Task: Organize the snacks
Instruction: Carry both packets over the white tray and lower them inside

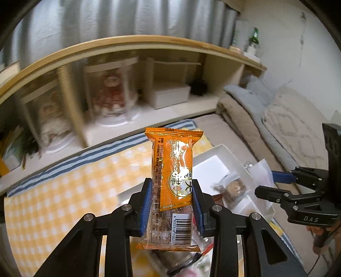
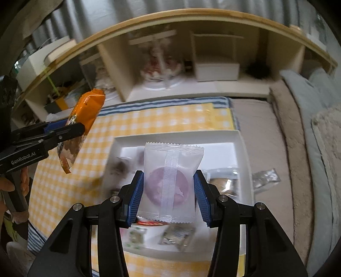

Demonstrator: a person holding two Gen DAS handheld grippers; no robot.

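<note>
Left wrist view: the left gripper (image 1: 172,204) is gripping an orange snack packet (image 1: 173,170) upright above the white tray (image 1: 223,149). Right wrist view: the right gripper (image 2: 169,198) is clamping a white pouch (image 2: 170,181) over that tray (image 2: 179,136), which is holding several blurred, probably wrapped, snacks (image 2: 177,235).

A tray (image 2: 242,149) of snack packets (image 2: 178,235) lies on the cloth (image 2: 162,119), before the shelf unit (image 2: 170,17).

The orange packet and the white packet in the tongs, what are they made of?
Orange packet: probably glossy plastic film, shiny with a clear lower section and crimped ends. White packet: seemingly frosted, semi-translucent plastic; a purplish round shows through, with a ribbed back seam and zigzag top edge.
</note>
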